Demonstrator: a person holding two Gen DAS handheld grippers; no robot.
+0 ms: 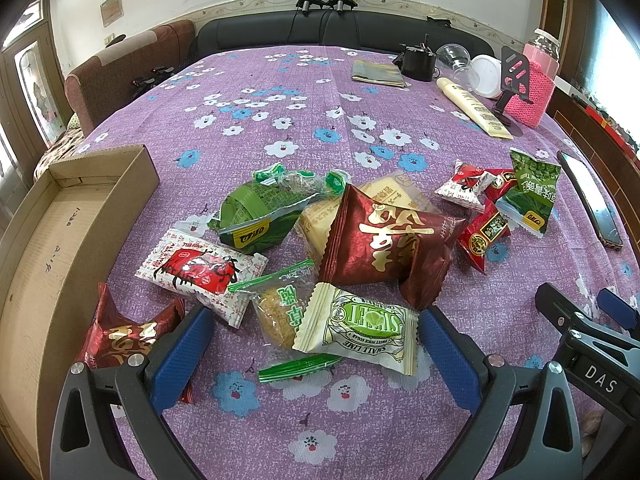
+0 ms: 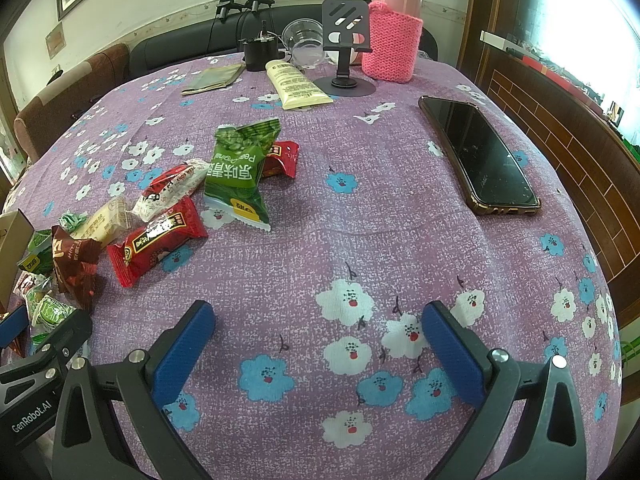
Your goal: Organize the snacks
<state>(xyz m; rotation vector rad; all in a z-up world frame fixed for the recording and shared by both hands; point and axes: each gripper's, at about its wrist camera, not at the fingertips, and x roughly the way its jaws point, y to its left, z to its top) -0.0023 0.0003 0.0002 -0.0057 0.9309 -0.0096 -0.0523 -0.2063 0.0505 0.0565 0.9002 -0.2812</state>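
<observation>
The snacks lie scattered on the desk's floral cloth point(image 1: 304, 120), and the cardboard box point(image 1: 60, 240) at the left edge looks empty. The left hand-held gripper point(image 1: 316, 344) hovers with fingers spread on either side of the white lime candy packet point(image 1: 356, 328), which overlaps a green-wrapped cake point(image 1: 280, 312); closing here could pinch both or skid the slick wrapper. The right hand-held gripper point(image 2: 318, 344) is also spread, over bare cloth. A careless sweep might nudge the phone point(image 2: 480, 156), seemingly near the desk edge.
</observation>
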